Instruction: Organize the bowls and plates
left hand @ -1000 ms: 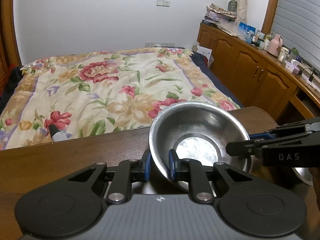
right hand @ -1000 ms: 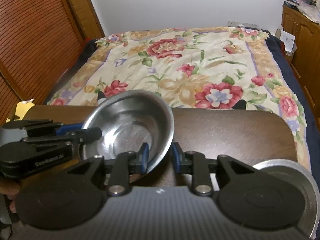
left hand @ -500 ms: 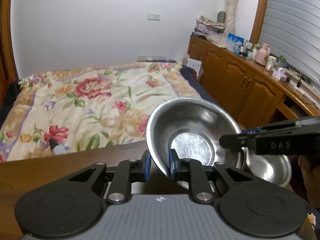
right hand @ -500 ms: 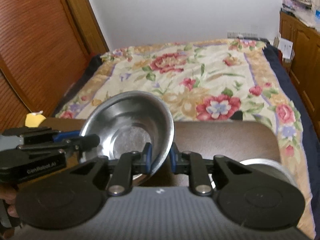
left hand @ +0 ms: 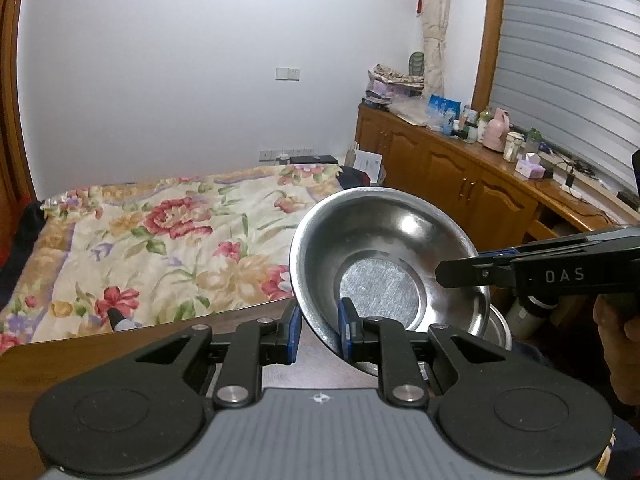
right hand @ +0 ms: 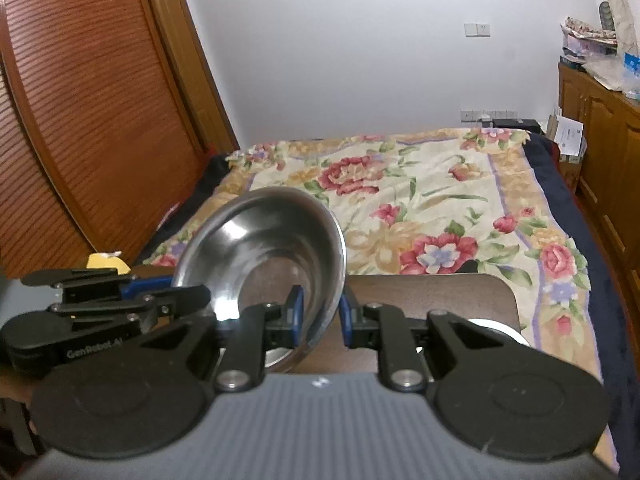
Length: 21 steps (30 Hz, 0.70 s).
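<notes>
Two grippers pinch one steel bowl (left hand: 384, 256), tilted above the wooden table (right hand: 432, 296).
Left gripper (left hand: 318, 330) clamps its near rim; right gripper (right hand: 322, 316) clamps the opposite rim, above another dish (left hand: 498, 330).

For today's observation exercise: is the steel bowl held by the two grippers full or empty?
Empty. The steel bowl is tilted toward the left wrist camera, and its bare, shiny bottom and walls show, with nothing inside.

I see a bed with floral blanket (left hand: 168, 236), wooden cabinets (left hand: 452, 172) with clutter, louvred wooden door (right hand: 80, 120), brown worktop (right hand: 436, 296).
</notes>
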### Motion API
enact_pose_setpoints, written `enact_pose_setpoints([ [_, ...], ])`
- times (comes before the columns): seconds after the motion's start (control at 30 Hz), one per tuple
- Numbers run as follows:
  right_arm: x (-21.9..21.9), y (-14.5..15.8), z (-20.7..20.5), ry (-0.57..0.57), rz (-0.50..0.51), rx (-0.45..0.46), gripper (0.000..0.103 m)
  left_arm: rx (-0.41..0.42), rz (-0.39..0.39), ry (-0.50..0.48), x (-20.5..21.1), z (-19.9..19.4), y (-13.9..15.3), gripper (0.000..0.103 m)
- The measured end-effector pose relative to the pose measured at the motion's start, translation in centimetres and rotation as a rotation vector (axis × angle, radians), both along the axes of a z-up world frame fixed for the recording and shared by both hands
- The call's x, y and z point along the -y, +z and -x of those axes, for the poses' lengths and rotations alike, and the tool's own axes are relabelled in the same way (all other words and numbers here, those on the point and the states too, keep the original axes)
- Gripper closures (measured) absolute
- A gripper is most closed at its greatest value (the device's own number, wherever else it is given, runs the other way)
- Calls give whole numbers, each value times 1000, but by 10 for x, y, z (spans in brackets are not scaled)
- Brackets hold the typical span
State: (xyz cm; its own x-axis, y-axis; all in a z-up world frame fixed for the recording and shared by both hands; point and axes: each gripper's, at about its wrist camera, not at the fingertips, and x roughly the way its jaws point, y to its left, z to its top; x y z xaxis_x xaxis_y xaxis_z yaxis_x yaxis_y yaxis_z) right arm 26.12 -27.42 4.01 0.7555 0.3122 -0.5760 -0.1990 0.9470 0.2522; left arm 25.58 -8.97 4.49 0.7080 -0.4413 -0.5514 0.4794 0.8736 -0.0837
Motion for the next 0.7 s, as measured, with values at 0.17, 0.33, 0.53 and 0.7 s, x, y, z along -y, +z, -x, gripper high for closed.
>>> enact_pose_setpoints([
  [0.17, 0, -2, 18, 1, -20, 5, 82, 12, -6, -6, -7, 28, 3, 82],
  [0.33, -3, -14, 41, 21, -28, -11, 82, -12, 6, -14, -17, 55, -11, 81],
  [0.53, -8, -34, 62, 43, -42, -41, 82, -31, 21, -35, -23, 75, -21, 81],
  [0.7, -7, -42, 77, 62, -63, -43, 82, -47, 29, -59, -25, 91, -33, 80],
])
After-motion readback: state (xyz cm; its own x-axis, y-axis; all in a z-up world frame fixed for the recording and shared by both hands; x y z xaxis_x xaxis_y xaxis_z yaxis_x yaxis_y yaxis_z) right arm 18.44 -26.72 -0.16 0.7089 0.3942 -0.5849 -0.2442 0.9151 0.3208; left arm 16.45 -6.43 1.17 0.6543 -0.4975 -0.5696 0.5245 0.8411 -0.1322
